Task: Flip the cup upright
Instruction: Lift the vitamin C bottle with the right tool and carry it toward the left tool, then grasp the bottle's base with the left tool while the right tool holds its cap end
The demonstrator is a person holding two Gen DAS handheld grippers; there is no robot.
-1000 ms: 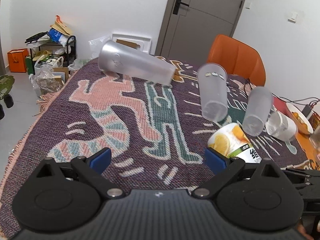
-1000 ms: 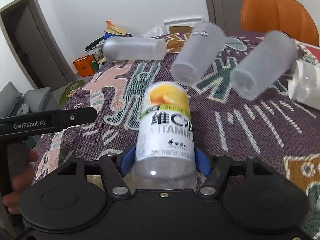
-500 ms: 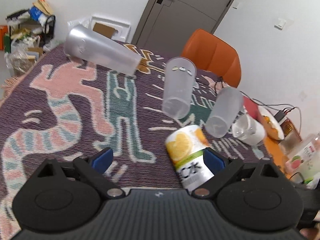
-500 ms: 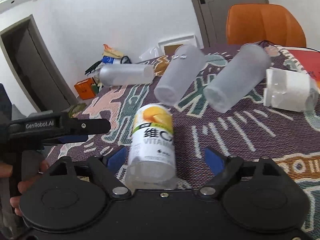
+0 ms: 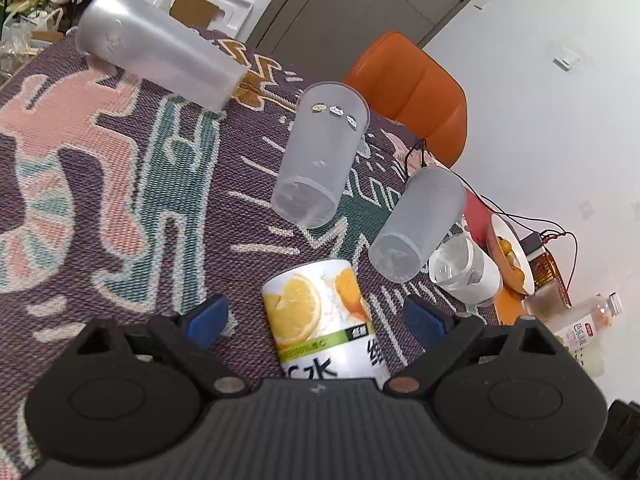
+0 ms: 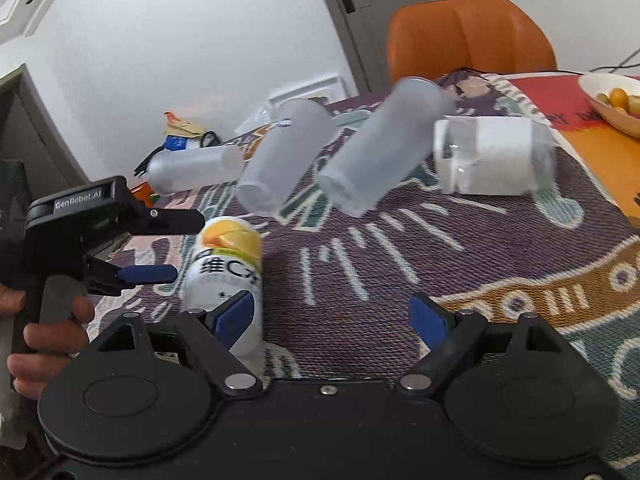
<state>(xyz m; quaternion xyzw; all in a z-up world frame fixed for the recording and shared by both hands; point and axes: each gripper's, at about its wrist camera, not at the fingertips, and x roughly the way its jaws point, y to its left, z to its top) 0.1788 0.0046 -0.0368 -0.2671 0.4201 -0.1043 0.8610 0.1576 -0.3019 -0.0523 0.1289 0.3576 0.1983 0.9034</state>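
Left wrist view: the left tongs (image 5: 316, 316) stand open around the orange-printed cup (image 5: 324, 320), not touching it; half a second ago the cup sat toward the right finger. Three frosted cups (image 5: 316, 164) lie on the patterned counter (image 5: 120, 200) beyond.

Right wrist view: the right tongs (image 6: 332, 314), which clasped the cup a second ago, are now open and shifted right; the cup stands beside the left finger (image 6: 234, 314). Likely the handover to the left has begun.
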